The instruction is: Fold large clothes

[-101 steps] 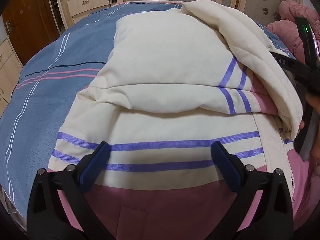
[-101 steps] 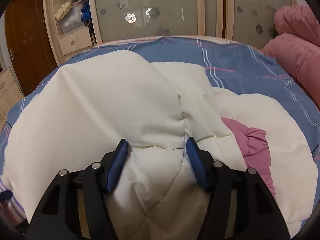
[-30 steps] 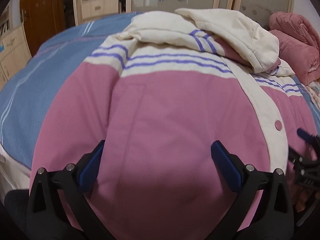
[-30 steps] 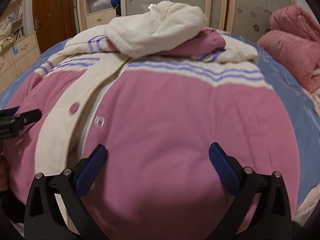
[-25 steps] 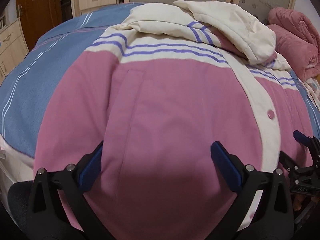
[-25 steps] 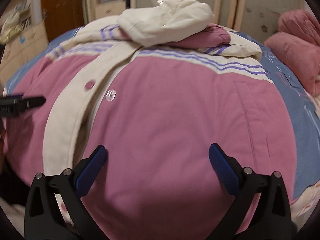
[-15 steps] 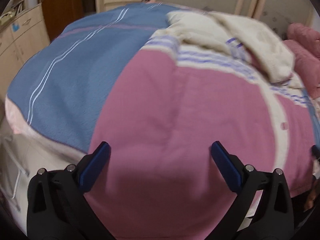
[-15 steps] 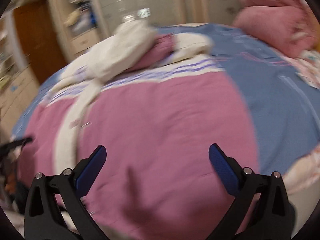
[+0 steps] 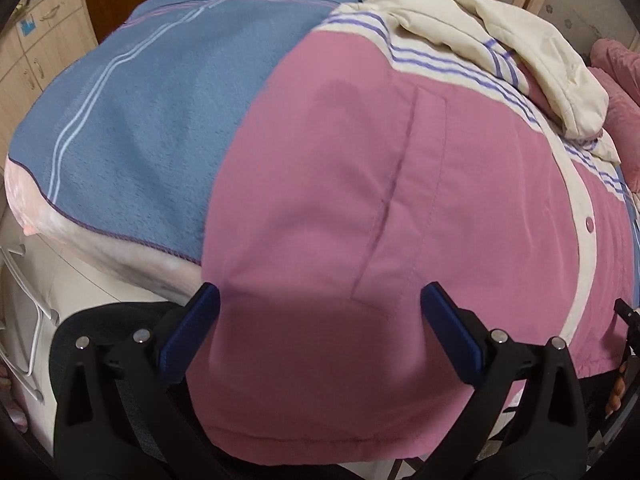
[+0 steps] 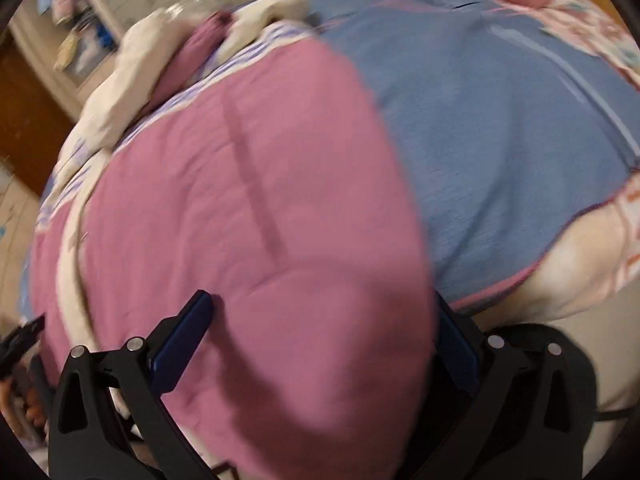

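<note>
Jaws on both tools stand spread wide and pinch nothing. From my left gripper (image 9: 320, 332) I look down on the pink padded jacket with cream placket and purple stripes (image 9: 400, 184), which lies front up on the blue striped blanket (image 9: 152, 112) of the bed, its hem hanging over the near edge of the bed towards me. My left jaws straddle the hem close to the jacket's left side edge. My right gripper (image 10: 324, 340) straddles the hem at the opposite side; that view is blurred, so I cannot tell whether either pad touches cloth. The cream sleeves and hood (image 9: 500, 24) sit heaped over the chest towards the far edge of the bed.

I judge the jacket soft and bulky, light for its size, with a smooth shell that may slide in the pads and spring open after a crease. I would take hold at the two hem corners, biting through shell and lining together on the stitched edge, not the puffy middle. The snap buttons (image 9: 589, 223) on the placket are best kept out of the pinch.
</note>
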Demonstrator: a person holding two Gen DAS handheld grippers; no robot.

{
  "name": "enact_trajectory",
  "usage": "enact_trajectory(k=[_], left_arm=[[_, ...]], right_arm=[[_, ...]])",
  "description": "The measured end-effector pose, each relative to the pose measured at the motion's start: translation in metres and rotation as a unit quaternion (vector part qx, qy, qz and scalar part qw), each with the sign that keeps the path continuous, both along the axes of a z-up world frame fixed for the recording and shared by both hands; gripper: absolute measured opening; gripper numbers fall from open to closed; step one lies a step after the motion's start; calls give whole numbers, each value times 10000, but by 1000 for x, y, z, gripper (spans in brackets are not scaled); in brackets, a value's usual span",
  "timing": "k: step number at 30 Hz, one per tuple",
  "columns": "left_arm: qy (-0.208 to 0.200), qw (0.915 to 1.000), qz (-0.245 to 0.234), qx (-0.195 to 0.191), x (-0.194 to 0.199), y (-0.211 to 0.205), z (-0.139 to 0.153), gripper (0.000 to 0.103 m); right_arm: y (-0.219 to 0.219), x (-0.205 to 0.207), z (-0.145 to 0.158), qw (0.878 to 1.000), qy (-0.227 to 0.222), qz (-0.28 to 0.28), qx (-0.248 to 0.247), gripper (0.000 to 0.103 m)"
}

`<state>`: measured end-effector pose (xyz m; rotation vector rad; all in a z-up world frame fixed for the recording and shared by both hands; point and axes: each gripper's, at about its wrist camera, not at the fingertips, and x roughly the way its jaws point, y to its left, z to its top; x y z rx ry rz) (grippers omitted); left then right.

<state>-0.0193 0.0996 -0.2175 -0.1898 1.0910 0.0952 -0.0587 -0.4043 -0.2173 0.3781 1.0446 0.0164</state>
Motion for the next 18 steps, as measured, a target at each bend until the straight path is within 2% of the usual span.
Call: enact_trajectory(k=[6, 9, 12, 15, 16, 17, 18], left_arm=[[-26, 9981, -618, 5, -7, -13, 9, 101], [79, 9989, -466, -58, -6, 2, 1, 101], [113, 9983, -219, -531, -5, 19, -8, 101], [101, 9984, -179, -521, -5, 19, -11, 101], [95, 9986, -178, -496, -6, 17, -11, 101], [79, 9985, -185, -518, -6, 15, -10, 101], [61, 9982, -202, -555, -5, 14, -10, 100]], right_arm=[[20, -7, 21, 9975, -255, 587, 310, 102], [14, -8, 17, 9984, -147, 430, 334, 102], [5, -8, 7, 9981, -68, 238, 556, 102], [8, -8, 4, 9985, -89, 292, 453, 102], [10, -9, 5, 9986, -95, 317, 406, 97], [12, -10, 6, 9989, -99, 327, 306, 83], [12, -10, 7, 9993, -78, 319, 196, 77]])
